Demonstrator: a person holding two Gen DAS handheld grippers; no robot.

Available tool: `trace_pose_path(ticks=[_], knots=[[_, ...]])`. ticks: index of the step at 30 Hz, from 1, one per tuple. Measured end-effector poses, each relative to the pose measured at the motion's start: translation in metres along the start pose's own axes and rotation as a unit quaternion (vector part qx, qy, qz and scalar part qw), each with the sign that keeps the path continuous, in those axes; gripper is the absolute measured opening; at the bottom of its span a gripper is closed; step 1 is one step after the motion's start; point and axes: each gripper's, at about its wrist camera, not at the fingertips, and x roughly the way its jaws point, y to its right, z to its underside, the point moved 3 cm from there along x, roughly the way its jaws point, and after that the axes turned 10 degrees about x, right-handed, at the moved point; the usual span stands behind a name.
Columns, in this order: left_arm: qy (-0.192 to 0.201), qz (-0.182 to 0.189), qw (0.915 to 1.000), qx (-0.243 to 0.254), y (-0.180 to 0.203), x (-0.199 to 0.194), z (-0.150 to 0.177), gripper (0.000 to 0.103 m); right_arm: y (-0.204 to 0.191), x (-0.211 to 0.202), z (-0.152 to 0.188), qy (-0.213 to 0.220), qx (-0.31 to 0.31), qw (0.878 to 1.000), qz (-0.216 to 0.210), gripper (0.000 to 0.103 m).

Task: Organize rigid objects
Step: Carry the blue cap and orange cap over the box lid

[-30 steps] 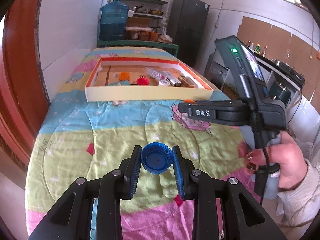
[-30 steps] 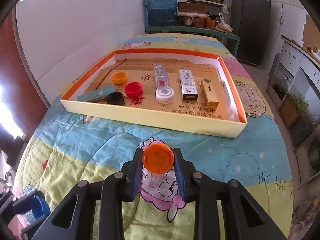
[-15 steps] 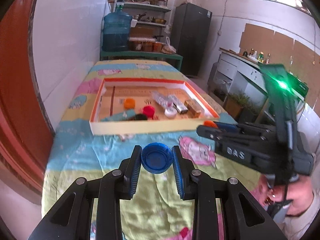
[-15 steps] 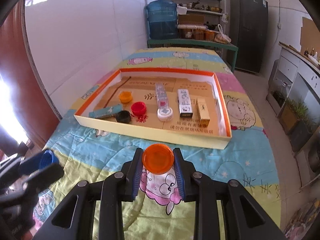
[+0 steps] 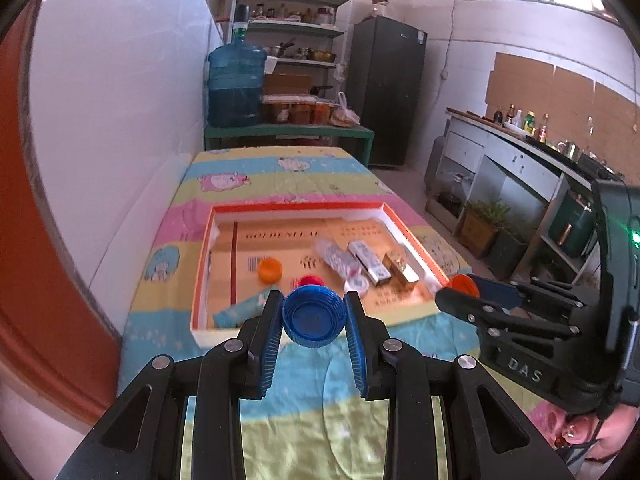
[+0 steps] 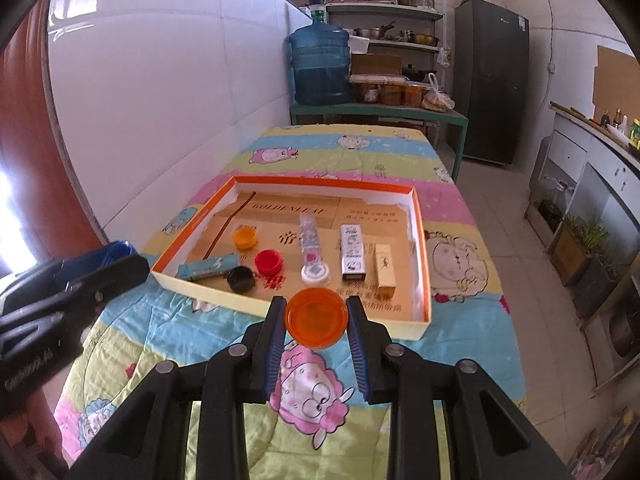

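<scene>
My left gripper (image 5: 314,322) is shut on a blue bottle cap (image 5: 314,316), held in the air above the quilt, just short of the box's near wall. My right gripper (image 6: 316,322) is shut on an orange cap (image 6: 316,318), also raised before the box. The shallow cardboard box (image 6: 424,248) with orange rim lies on the quilt. Inside it are a small orange cap (image 6: 245,237), a red cap (image 6: 268,262), a black cap (image 6: 240,279), a white cap (image 6: 315,273), a clear bottle (image 6: 308,232), a teal tube (image 6: 208,266) and two small cartons (image 6: 352,252). The right gripper (image 5: 460,298) shows at the right of the left wrist view.
A colourful cartoon quilt (image 6: 312,396) covers the table. A white tiled wall (image 6: 160,92) runs along the left. Beyond the table stand a blue water jug (image 6: 320,66), shelves and a dark fridge (image 6: 494,88). A counter (image 5: 516,160) lines the right side.
Both grippers have risen and come nearer the box, each still holding its cap. The box now sits lower and closer in both views.
</scene>
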Motion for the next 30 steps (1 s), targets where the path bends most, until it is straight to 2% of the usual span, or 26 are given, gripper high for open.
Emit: trace_pose_path(ticks=[15, 30], knots=[[0.008, -0.009, 0.9999, 0.005, -0.013, 0.039, -0.056, 0.031, 0.005, 0.012, -0.042, 0.019, -0.019, 1.0, 0.009, 0.03], [-0.006, -0.011, 0.9999, -0.002, -0.027, 0.098, -0.088, 0.031, 0.005, 0.053, -0.077, 0.022, -0.035, 0.999, 0.012, 0.03]])
